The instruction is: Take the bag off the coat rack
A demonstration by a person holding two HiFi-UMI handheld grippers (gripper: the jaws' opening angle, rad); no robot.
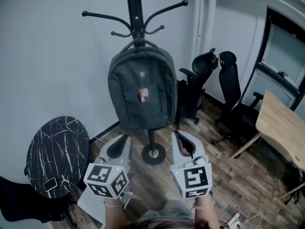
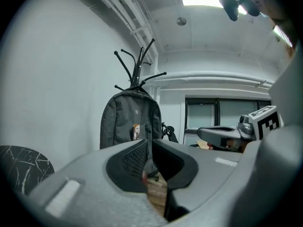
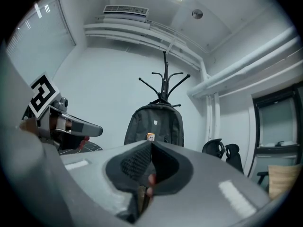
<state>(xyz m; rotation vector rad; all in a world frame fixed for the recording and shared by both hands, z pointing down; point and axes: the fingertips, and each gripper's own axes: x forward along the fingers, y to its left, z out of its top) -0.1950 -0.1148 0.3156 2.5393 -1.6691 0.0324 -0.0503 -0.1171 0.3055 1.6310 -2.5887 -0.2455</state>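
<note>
The bag [image 1: 142, 92] is hung on the rack [image 1: 137, 13] (wood floor [image 1: 238, 175], white wall [image 1: 57, 56]); left gripper [image 1: 125, 141] and right gripper [image 1: 179, 140] are closed, empty.

bag [image 1: 138, 85]: dark grey | coat rack [image 1: 137, 8]: black | round table [image 1: 57, 151], lower left: black, white veins | desk [image 1: 281, 123], right edge: pale wood | floor [image 1: 238, 175]: brown planks

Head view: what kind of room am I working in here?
Most likely an office. Black office chairs stand by a dark-framed window, a wooden desk sits at the right, and a coat rack with a grey backpack hanging on it stands against the white wall.
</note>
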